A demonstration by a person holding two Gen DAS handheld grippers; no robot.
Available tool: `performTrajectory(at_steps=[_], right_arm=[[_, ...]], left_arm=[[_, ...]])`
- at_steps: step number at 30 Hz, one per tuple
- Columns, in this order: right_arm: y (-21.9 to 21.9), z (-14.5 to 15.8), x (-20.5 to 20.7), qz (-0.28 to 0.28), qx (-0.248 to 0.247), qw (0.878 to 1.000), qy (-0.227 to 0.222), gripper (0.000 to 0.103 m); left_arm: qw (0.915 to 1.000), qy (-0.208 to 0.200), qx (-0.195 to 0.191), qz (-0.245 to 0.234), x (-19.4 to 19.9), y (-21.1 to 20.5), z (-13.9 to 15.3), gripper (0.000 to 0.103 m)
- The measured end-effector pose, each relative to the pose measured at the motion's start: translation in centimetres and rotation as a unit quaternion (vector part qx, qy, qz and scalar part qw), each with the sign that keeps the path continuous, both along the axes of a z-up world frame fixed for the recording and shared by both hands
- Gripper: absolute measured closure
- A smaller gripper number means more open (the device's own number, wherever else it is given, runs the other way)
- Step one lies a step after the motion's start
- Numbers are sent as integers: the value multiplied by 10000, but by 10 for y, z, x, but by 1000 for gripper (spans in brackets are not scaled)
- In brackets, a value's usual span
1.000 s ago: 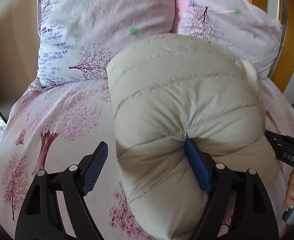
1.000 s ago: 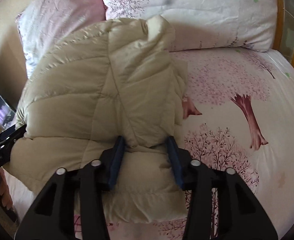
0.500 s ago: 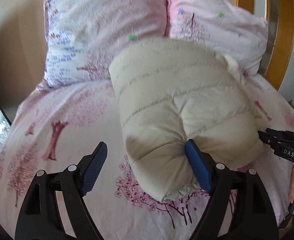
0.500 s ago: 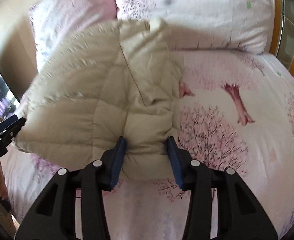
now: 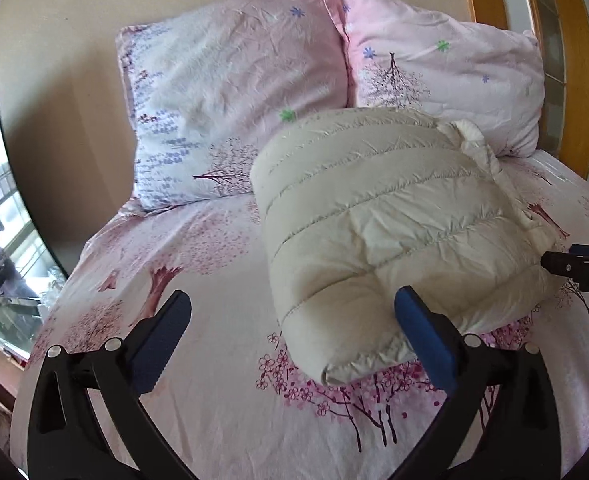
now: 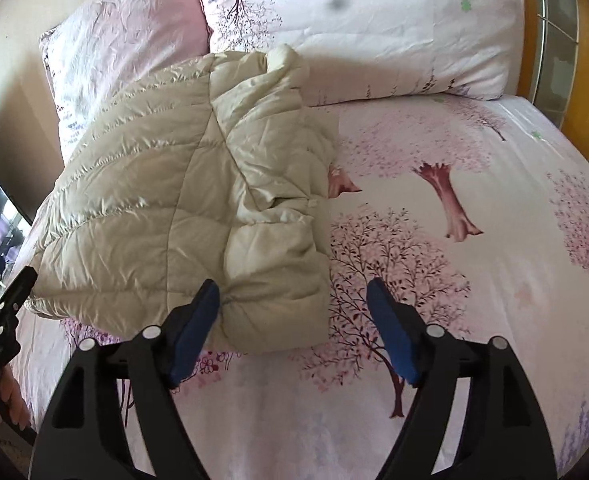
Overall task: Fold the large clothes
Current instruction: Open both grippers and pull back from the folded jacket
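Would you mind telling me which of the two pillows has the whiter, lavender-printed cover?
The left pillow, beside the wall; the right pillow by the wooden headboard is pinker.

My left wrist camera looks along its gripper toward the pillows, close above the bed. My right wrist camera faces the same way from further right. Both share the folded jacket and pillows.

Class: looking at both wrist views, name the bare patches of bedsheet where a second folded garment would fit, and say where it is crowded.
Bare sheet lies to the right of the folded jacket, out to the bed's right edge below the right pillow, and to its left below the left pillow. The head of the bed is crowded: the jacket's far end reaches the two pillows.
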State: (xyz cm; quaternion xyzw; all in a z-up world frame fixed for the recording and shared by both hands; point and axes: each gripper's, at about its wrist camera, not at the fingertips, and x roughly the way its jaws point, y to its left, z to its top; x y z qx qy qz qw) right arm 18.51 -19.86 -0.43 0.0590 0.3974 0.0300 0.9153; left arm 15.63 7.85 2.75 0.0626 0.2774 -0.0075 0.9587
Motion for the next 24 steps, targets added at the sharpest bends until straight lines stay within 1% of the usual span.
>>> performTrajectory(at_steps=[3,5,8,10,12,14,16,18,21,23,24], right_arm=[[4,6,-8,-70,-288,9994,-169,17],[9,12,-16,-159,-610,9973,-375,9],[16,20,-25,-304,-1093,9911,-691,3],[21,25,-32,-421,-1435,9851,-853,2],[26,30,-40,-599,-1818,9758,-1054,2],[28,36,-48,-633,-1983,9701,-1246,2],[28,39,-55,-514,-1916,9719,-1269,2],[26,40,-58,-213,-1519,9825,-1059,2],[22,35,-61,133,-886,9941,-618,2],[25,29,-61,255,-746,9961,-393,2],[27,26,-62,316,-716,9965,-284,2]], left_arm=[[9999,-66,84,117,-6,-2,1,1],[9998,-90,102,173,-10,-3,1,1],[9995,-122,93,259,-17,-2,1,1],[9993,-154,76,329,-23,-1,2,1],[9988,-240,44,420,-33,3,4,1],[9986,-293,-57,437,-41,7,6,1],[9983,-250,-234,474,-50,14,9,1],[9977,-15,-426,530,-57,20,8,1],[9948,485,-743,502,-60,30,1,1],[9918,826,-817,529,-60,33,-5,1],[9911,923,-803,531,-61,33,-8,1]])
